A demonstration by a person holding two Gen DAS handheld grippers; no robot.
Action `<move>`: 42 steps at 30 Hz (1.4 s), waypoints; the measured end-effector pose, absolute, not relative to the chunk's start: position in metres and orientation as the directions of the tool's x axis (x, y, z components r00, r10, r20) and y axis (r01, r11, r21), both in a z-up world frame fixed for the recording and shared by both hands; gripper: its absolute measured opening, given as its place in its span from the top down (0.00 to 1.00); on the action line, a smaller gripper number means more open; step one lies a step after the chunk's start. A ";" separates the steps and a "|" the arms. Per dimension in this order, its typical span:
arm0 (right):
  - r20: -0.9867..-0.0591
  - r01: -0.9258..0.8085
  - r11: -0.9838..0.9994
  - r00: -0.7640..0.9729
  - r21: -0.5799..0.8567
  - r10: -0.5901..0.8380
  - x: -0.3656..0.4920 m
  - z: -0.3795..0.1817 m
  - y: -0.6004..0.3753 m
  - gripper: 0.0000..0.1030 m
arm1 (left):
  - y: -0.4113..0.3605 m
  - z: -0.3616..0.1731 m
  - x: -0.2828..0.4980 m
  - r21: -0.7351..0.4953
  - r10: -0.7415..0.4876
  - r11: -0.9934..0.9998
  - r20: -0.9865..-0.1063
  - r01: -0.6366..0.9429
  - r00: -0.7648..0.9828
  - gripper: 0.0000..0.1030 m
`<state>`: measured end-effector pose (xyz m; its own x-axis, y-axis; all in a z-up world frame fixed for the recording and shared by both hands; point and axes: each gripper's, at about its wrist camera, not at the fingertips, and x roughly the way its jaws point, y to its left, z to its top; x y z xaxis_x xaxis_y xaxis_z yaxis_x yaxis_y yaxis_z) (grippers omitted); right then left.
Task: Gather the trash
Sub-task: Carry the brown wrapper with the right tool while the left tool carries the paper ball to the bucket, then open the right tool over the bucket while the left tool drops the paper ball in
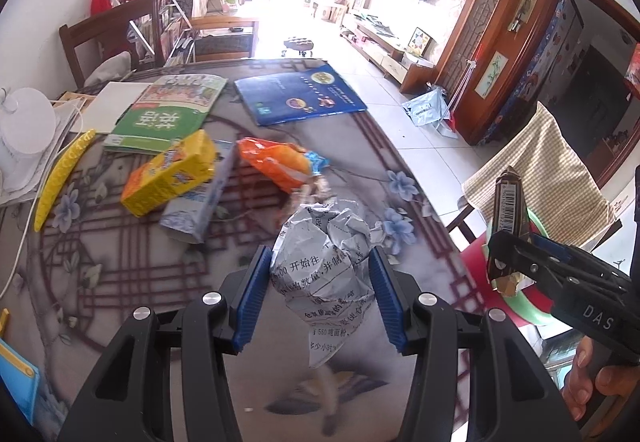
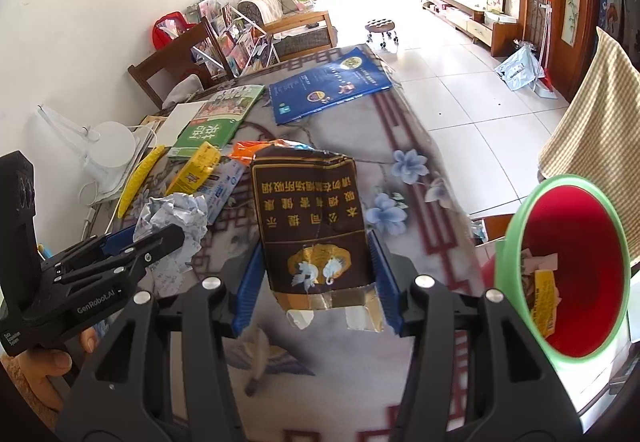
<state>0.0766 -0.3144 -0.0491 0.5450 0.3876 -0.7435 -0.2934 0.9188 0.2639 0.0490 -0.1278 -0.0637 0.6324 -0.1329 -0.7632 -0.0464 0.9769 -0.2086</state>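
Left tongs [image 1: 320, 294] clamp a crumpled paper ball [image 1: 324, 242]; right tongs [image 2: 318, 274] pinch a flattened brown carton [image 2: 312, 218]; patterned table [image 1: 120, 262] beneath; red bin [image 2: 576, 274] right of them.

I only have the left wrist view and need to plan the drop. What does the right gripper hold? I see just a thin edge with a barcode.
Observer: The right gripper is clamped on a flattened brown cigarette box, with gold print and two cranes on its face.
Operator: Where is the bin's mouth?
Observer: The green-rimmed bin shows its red inside to the right wrist camera, right of that box.
Operator: Anything in it?
Observer: Yes, a yellow wrapper and pale paper scraps.
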 end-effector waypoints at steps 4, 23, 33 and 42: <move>-0.738 -0.294 0.918 0.551 0.265 0.389 0.079 -0.048 -0.339 0.52 | -0.153 -0.064 0.052 -0.209 -0.135 0.977 -0.763 -0.044 0.632 0.54; -0.720 -0.140 0.939 0.609 0.315 0.333 0.084 -0.050 -0.473 0.52 | -0.286 -0.052 0.085 -0.201 -0.226 0.973 -0.763 0.110 0.606 0.54; -0.722 0.002 0.953 0.653 0.302 0.228 0.090 -0.049 -0.548 0.52 | -0.361 -0.043 0.111 -0.187 -0.312 0.945 -0.754 0.267 0.577 0.54; -0.736 0.113 0.947 0.659 0.302 0.156 0.085 -0.058 -0.599 0.52 | -0.414 -0.054 0.129 -0.201 -0.377 0.909 -0.773 0.366 0.510 0.54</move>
